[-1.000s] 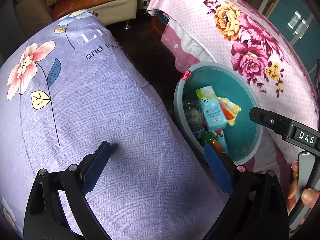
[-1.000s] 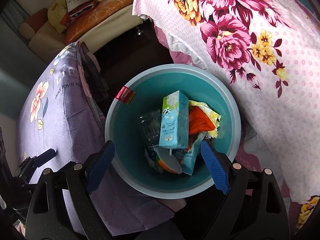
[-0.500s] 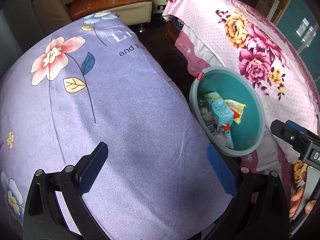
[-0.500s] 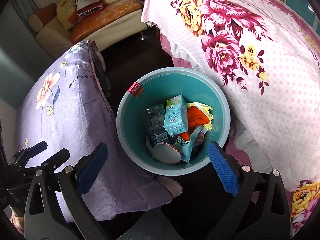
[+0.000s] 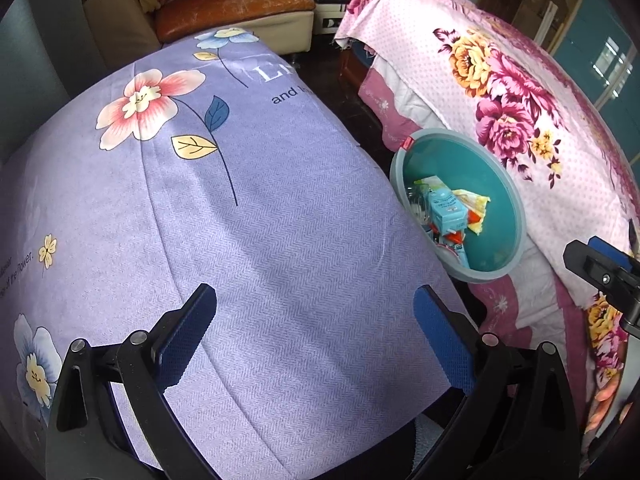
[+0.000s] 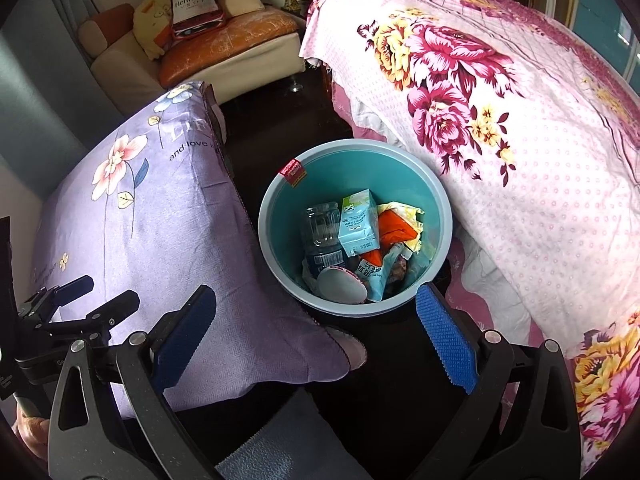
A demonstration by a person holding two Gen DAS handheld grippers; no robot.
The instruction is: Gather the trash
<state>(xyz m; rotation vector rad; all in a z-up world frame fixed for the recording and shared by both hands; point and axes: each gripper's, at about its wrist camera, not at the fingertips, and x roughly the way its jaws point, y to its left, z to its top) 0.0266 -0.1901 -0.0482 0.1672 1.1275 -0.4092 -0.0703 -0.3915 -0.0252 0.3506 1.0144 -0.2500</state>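
Both grippers have been raised from the teal bin (image 6: 434, 204), jaws wide, empty. "Hennessy" is legible on a cushion (image 6: 195, 4); carton (image 6: 357, 227) text is unreadable.

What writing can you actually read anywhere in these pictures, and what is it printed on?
"Hennessy": bottle-shaped cushion on the sofa.
"and love": lilac flowered cloth; the large white word above it is cut off.
"of the flower": the same cloth's left edge in the left view, partly cut off.
Blue carton, red tag on the bin, torn packet: too small to read.
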